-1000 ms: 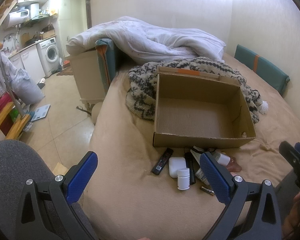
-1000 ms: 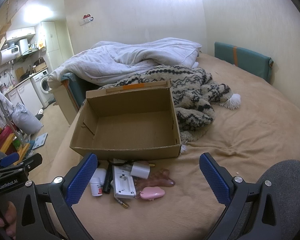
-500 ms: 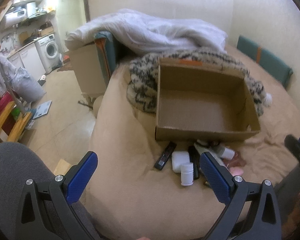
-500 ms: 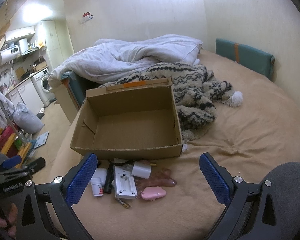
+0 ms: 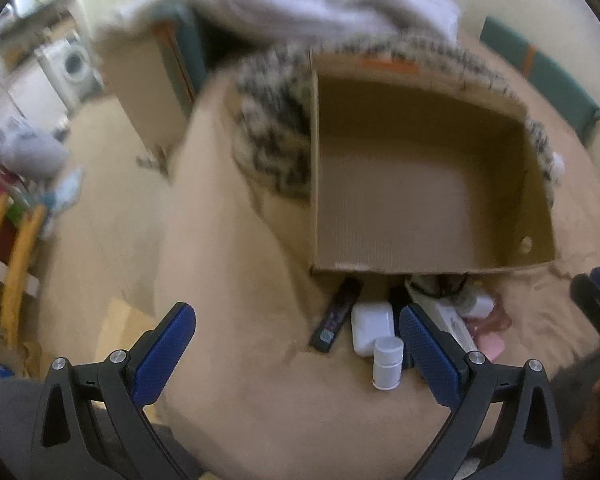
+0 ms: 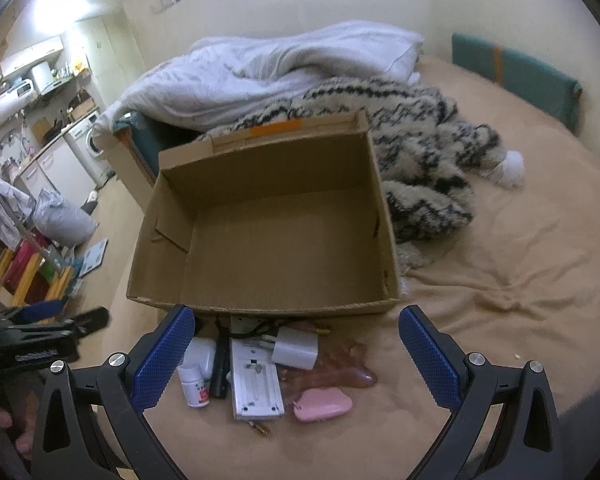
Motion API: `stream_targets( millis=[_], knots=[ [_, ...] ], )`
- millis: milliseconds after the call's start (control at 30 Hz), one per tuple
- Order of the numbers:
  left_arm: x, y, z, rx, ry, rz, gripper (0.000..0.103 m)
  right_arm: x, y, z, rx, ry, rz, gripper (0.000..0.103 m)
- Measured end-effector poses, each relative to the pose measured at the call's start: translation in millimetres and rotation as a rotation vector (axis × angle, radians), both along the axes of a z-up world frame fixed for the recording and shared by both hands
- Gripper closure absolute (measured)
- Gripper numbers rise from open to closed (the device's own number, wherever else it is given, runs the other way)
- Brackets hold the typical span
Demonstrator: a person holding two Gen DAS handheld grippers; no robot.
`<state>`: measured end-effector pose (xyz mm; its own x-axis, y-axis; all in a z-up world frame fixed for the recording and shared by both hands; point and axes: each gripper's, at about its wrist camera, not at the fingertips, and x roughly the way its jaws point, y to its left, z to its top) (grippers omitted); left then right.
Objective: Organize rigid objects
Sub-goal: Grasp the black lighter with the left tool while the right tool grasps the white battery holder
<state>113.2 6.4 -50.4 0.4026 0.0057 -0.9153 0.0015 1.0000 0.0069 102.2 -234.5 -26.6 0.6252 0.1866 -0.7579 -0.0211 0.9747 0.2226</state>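
I hold both hand-held grippers released: the left hand-held gripper (image 5: 296,344) and the right hand-held gripper (image 6: 296,344) grasp nothing. The cardboard box (image 6: 268,224) sits on the bed (image 6: 500,280). Just before it lie a white bottle (image 5: 387,362), a remote (image 5: 336,316) and a pink case (image 6: 324,404).

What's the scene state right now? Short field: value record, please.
surface: bed with tan sheet
container: cardboard box, open top, nothing visible inside
items: cluster on the sheet in front of the box's near wall
white pill bottle: upright, nearest the left gripper
black remote: flat, left of the cluster
pink case: flat, right end
left gripper: open, holding nothing
right gripper: open, holding nothing
behind box: patterned blanket
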Motion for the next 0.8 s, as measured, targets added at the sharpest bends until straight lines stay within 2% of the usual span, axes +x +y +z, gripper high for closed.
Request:
stream_targets(
  millis=[33,100,133,233,333,433,533,600,700,800],
  knots=[
    [9,1,-12,-0.026,0.063,-0.006,0.001,6,-1,-4,0.01,0.024,0.001,0.0],
    [21,2,-29,-0.04,0.14,-0.007,0.002,15,-4,-15,0.046,0.073,0.002,0.0],
    [26,2,-40,-0.032,0.173,-0.006,0.007,18,-6,-20,0.065,0.098,0.002,0.0],
    [35,2,-63,-0.049,0.256,-0.004,0.023,23,-11,-39,0.128,0.179,-0.005,0.0],
    [43,-4,-77,-0.058,0.3,-0.022,0.025,26,-16,-50,0.204,0.242,-0.004,0.0],
    [50,-13,-87,-0.037,0.317,-0.054,0.031,27,-19,-60,0.275,0.295,-0.001,0.011],
    [55,-17,-100,-0.029,0.347,-0.057,0.04,30,-21,-75,0.371,0.368,0.017,0.029],
    [56,-14,-100,-0.048,0.345,-0.045,0.04,31,-19,-83,0.421,0.418,0.034,0.047],
    [60,-12,-99,-0.055,0.349,-0.045,0.04,34,-12,-94,0.443,0.473,0.059,0.051],
    [68,-7,-103,-0.071,0.345,-0.025,0.04,43,-1,-105,0.401,0.52,0.073,0.051]
  ],
)
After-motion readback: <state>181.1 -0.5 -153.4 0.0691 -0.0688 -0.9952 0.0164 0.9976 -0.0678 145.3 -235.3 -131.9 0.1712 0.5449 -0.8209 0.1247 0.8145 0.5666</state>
